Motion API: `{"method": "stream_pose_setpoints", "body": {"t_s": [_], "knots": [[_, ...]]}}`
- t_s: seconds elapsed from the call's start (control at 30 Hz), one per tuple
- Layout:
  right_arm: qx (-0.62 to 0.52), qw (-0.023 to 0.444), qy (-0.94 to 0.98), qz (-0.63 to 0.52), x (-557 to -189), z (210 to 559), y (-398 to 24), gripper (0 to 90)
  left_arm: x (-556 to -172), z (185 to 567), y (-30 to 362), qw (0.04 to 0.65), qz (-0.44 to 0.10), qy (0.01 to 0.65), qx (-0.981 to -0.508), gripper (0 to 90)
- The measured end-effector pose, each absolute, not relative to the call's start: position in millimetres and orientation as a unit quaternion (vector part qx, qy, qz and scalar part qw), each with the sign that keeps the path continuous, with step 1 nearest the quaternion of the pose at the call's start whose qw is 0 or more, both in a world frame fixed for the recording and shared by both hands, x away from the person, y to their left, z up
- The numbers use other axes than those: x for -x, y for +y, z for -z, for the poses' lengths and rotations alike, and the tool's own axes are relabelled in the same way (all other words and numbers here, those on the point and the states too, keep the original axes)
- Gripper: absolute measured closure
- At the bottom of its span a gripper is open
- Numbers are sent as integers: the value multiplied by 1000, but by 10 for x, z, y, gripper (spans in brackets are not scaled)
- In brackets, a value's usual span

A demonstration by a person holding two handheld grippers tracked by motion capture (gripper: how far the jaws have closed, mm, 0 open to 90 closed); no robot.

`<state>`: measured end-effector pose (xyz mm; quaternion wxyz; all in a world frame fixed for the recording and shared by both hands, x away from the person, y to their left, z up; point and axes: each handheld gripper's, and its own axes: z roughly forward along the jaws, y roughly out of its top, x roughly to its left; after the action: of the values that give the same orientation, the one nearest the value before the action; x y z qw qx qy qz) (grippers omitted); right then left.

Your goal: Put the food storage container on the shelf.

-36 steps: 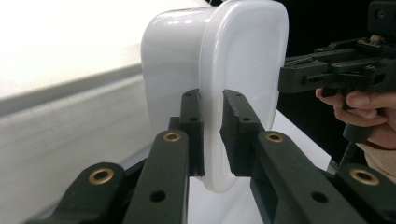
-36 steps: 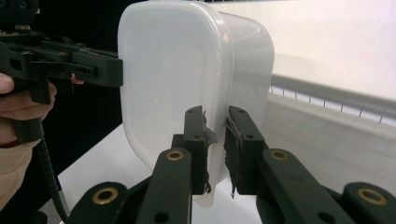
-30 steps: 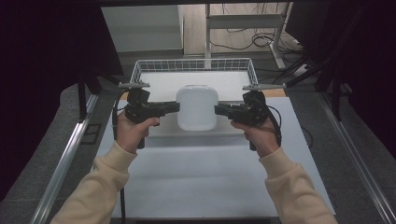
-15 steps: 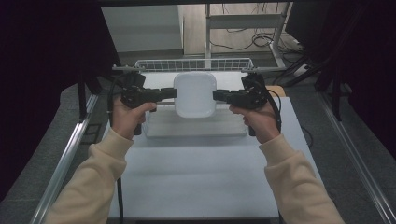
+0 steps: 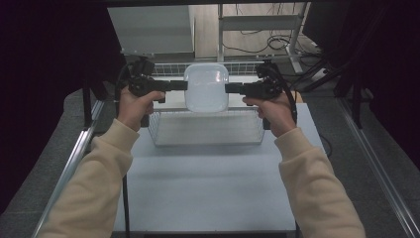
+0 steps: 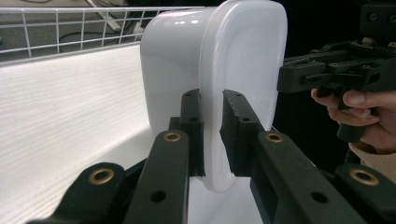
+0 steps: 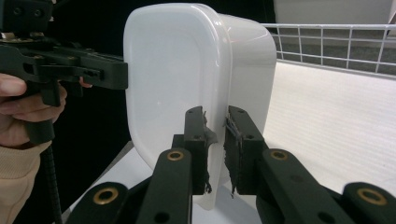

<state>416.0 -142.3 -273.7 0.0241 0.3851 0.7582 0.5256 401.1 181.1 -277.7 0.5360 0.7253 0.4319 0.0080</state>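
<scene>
White tub [image 5: 206,87] is clamped at 9 and 3 o'clock rims by left gripper [image 5: 184,85] and right gripper [image 5: 228,88]; should be kept level above wire basket [image 5: 208,130].

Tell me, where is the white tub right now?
In the high view the white tub hangs mid-table above the wire basket, pinched between the left gripper and right gripper.

The white plastic tub [image 5: 206,87] hangs in the air between the left gripper [image 5: 184,85] and the right gripper [image 5: 228,88], so the way between them is blocked. Just under it sits the white wire basket [image 5: 206,128], with open room inside. The near part of the pale grey table [image 5: 208,191] is free.
</scene>
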Motion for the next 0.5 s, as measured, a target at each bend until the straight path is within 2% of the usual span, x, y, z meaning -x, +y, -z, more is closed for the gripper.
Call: {"method": "stream_pose_setpoints", "body": {"t_s": [0.5], "knots": [[-423, -15, 758, -496, -4535, 2776, -1336, 795, -4384, 2849, 1859, 507, 29, 468, -723, 796]]}}
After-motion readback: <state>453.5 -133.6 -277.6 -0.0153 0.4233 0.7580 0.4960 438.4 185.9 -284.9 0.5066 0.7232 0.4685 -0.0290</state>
